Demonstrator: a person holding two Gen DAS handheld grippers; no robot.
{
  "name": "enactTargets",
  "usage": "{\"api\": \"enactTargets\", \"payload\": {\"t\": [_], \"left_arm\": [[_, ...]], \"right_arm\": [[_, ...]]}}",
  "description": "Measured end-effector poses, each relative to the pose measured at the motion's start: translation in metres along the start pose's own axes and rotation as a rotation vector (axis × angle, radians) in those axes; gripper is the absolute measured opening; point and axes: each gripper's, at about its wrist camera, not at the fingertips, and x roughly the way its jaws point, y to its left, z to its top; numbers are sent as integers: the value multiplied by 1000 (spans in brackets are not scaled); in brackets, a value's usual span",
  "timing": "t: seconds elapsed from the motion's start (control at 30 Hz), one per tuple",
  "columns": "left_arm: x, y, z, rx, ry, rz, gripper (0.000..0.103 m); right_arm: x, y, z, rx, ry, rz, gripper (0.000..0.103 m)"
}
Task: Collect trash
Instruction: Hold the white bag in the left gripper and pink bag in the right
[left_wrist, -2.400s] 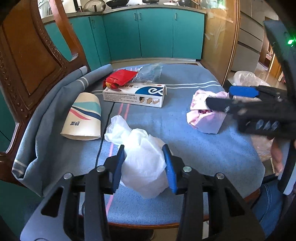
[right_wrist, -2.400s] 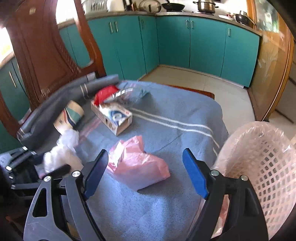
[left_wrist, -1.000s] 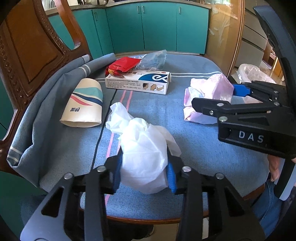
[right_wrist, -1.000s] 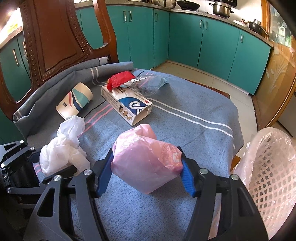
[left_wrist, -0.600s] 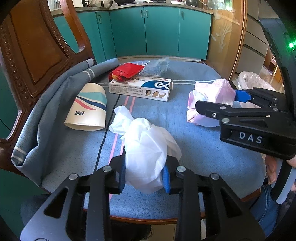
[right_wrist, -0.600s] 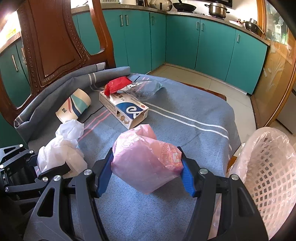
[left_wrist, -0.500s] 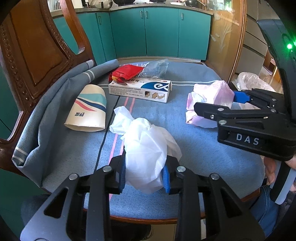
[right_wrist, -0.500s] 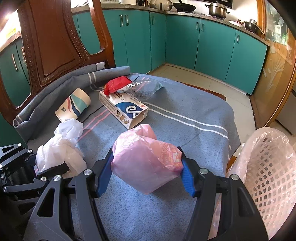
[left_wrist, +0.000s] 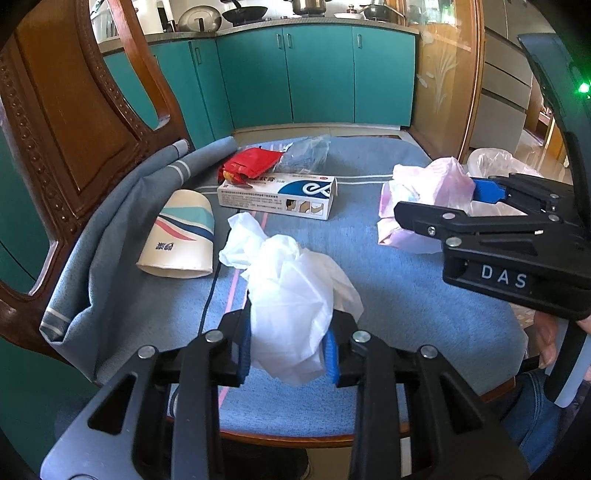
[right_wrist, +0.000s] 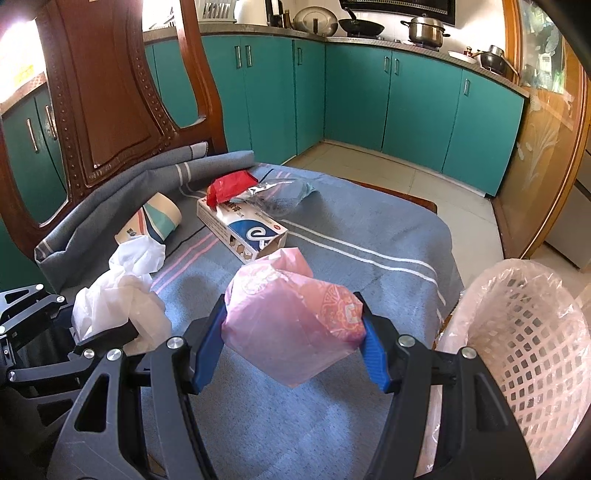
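My left gripper (left_wrist: 288, 347) is shut on a crumpled white plastic bag (left_wrist: 288, 295), held just above the blue cloth; the bag also shows in the right wrist view (right_wrist: 118, 299). My right gripper (right_wrist: 291, 343) is shut on a pink plastic bag (right_wrist: 291, 317), lifted off the table; the pink bag also shows in the left wrist view (left_wrist: 428, 195). A white mesh trash basket (right_wrist: 528, 347) lined with a pink bag stands to the right, beside the table edge.
On the blue tablecloth (left_wrist: 391, 273) lie a paper cup on its side (left_wrist: 181, 236), a white and blue carton (left_wrist: 277, 195), a red wrapper (left_wrist: 251, 162) and a clear plastic bag (left_wrist: 306, 151). A wooden chair back (left_wrist: 62, 110) stands at the left.
Both grippers closed on their bags and have lifted them slightly. Over the last half second both have risen a little more.
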Motion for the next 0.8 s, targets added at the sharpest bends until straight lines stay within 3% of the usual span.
{"api": "enactTargets", "payload": {"t": [0.8], "left_arm": [[0,1,0,-5,5,3,32]], "right_arm": [[-7,-6,1,29,-20,-7,64]]}}
